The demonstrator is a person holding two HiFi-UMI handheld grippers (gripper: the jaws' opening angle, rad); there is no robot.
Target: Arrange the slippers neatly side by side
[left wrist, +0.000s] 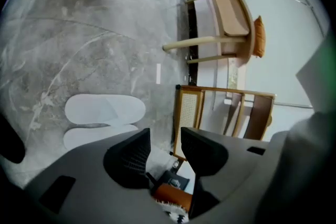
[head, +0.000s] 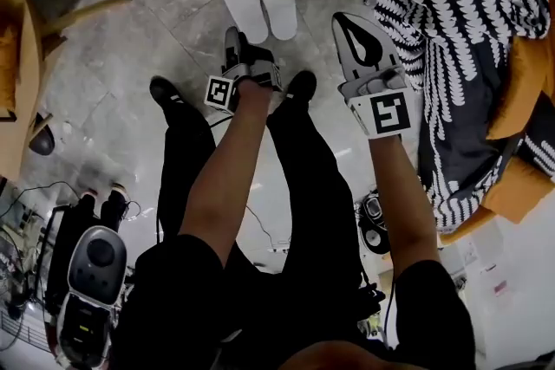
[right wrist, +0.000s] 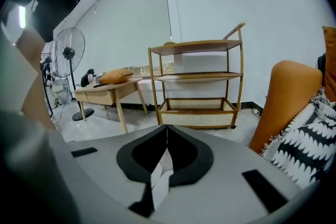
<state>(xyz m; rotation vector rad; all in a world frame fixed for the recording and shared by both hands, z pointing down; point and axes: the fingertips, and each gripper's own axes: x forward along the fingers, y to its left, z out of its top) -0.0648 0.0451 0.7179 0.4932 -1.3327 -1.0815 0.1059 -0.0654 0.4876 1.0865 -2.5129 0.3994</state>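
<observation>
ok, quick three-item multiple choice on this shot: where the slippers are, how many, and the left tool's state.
1. Where do the slippers lie?
A on a chair
B on the floor, ahead of the person's shoes
C on a shelf

2. How many white slippers show?
A one
B three
C two

3. How do the left tool jaws stand?
A apart, nothing between them
B closed on a slipper
C closed on a cushion

Key:
1 B: the head view shows them on the grey floor, beyond the shoes.
2 C: one pair lies side by side.
3 A: the left gripper view shows a clear gap between the jaws, with only background behind it.
</observation>
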